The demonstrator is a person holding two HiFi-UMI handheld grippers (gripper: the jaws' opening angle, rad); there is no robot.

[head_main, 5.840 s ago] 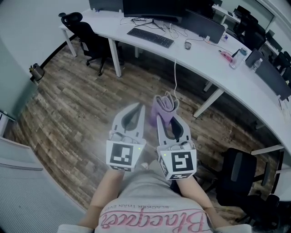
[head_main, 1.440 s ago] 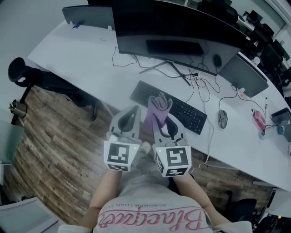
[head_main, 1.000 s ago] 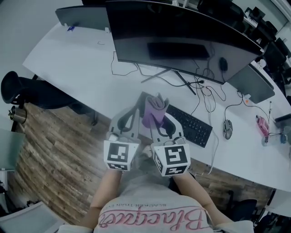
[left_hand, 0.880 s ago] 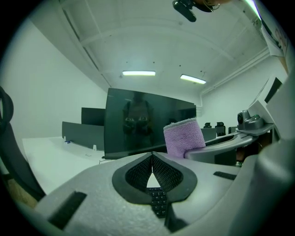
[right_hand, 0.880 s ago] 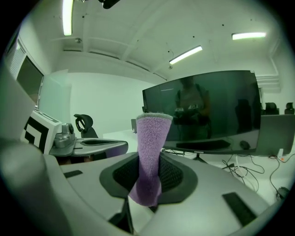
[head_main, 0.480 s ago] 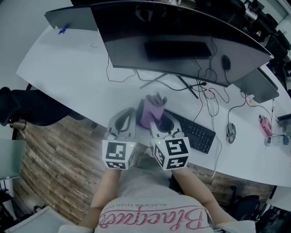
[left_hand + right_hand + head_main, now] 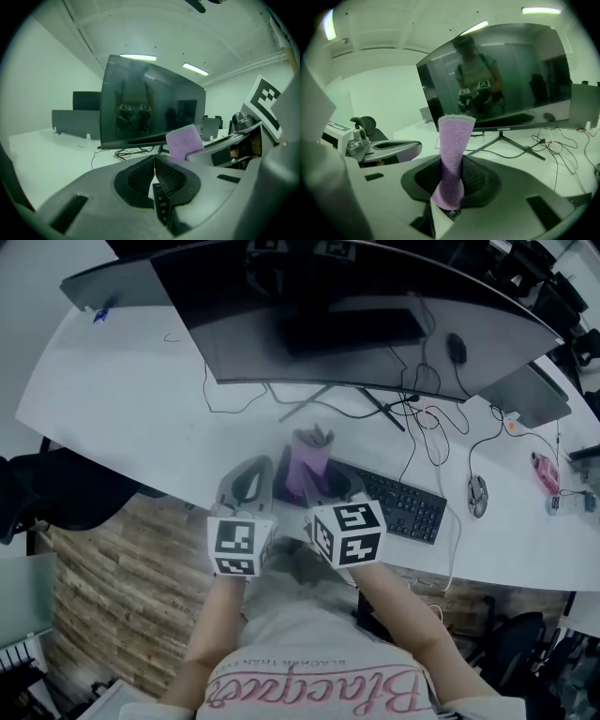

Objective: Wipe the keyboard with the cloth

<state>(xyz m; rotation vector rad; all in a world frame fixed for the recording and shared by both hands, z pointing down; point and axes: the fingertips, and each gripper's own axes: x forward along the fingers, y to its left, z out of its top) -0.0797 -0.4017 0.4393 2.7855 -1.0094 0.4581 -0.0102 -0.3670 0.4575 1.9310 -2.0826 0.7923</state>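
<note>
One folded purple terry cloth (image 7: 455, 149) stands upright, its lower end pinched in the right tongs (image 7: 449, 186), over the black keyboard's (image 7: 405, 503) left end. Left tongs (image 7: 154, 162) pressed together, empty, alongside.

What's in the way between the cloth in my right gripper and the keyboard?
Nothing visible. The cloth, clamped in the right gripper, hangs just over the left end of the keyboard; the left gripper sits shut alongside.
</note>
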